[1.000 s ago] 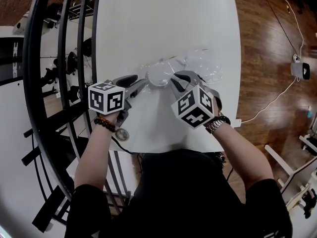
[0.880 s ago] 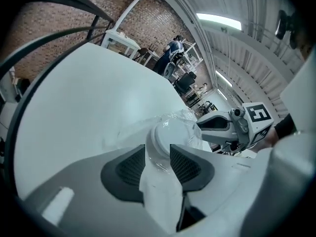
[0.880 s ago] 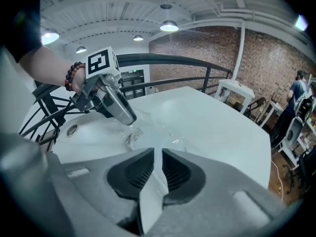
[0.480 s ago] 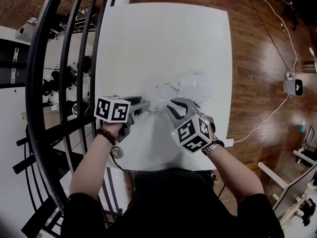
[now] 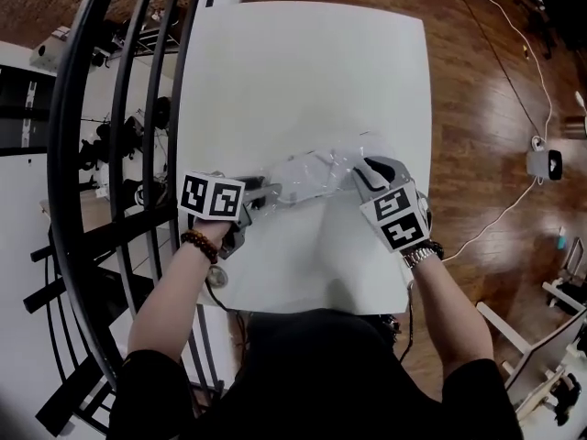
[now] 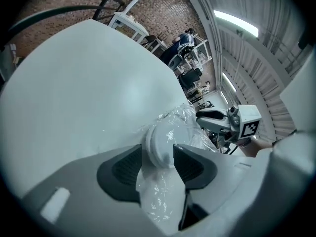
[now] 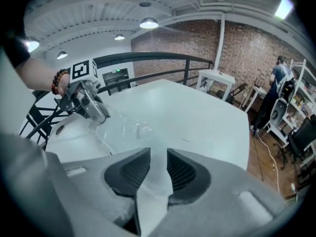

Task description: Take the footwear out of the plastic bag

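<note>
A clear plastic bag [image 5: 323,174] lies across the middle of the white table [image 5: 303,71], with white footwear [image 5: 295,178] inside it. At the bag's left end my left gripper [image 5: 264,191] has its jaws around the footwear's rounded end [image 6: 160,141] through the film. The jaws are opening, but both pads still touch it. At the bag's right end my right gripper [image 5: 363,167] is also opening its jaws. In the right gripper view, bag film [image 7: 129,128] runs loosely through the gap at my right gripper [image 7: 158,154], and the pads stand clear of it.
A black curved railing [image 5: 110,108] runs along the table's left side. Wooden floor [image 5: 495,108] lies to the right, with a white cable and a small white device [image 5: 543,163]. In the right gripper view a person [image 7: 279,83] stands far off by shelves.
My right gripper has moved from beside the left one out to the bag's right end, and its jaws have widened. The bag now lies stretched between both grippers. The left gripper stayed put.
</note>
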`<move>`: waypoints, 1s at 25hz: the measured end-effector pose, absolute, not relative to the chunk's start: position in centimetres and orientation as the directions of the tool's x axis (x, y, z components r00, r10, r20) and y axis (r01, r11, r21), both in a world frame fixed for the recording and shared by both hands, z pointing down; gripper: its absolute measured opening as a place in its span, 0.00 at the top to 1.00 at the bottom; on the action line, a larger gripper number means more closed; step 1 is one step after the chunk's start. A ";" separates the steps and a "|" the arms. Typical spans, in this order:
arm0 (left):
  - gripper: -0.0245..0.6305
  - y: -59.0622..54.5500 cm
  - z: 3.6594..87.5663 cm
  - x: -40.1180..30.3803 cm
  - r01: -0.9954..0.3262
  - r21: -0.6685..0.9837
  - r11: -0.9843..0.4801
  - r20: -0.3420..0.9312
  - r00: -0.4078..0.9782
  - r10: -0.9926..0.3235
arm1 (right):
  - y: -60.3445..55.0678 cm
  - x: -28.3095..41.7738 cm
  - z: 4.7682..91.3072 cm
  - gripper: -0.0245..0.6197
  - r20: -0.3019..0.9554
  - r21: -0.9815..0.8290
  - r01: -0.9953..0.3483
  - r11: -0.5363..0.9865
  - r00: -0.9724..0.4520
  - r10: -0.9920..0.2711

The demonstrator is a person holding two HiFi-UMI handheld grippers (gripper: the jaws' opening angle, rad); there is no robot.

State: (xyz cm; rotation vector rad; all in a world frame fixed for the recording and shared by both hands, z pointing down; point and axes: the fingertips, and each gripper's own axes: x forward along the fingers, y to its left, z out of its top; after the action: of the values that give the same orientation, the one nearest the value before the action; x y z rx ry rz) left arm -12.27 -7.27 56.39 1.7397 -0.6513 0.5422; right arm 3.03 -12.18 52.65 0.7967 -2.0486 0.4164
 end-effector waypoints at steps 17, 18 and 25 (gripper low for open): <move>0.71 -7.9 56.9 -11.5 -0.660 0.730 -0.178 0.638 0.751 -0.170 | -12.4 3.8 54.8 0.83 0.837 -0.026 -0.730 0.683 -0.390 -0.385; 0.73 -8.0 56.9 -11.5 -0.660 0.730 -0.180 0.635 0.751 -0.179 | -12.5 3.9 54.8 0.83 0.835 -0.020 -0.731 0.682 -0.387 -0.391; 0.78 -8.6 55.8 -12.7 -0.646 0.747 -0.158 0.607 0.759 -0.234 | -12.9 4.5 54.6 0.86 0.834 0.009 -0.749 0.662 -0.360 -0.419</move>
State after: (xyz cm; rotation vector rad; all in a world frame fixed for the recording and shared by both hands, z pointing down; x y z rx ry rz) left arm -12.74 -8.65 55.80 1.7310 -0.6967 0.4181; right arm 4.50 -12.89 54.61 0.9068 -1.9990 0.4752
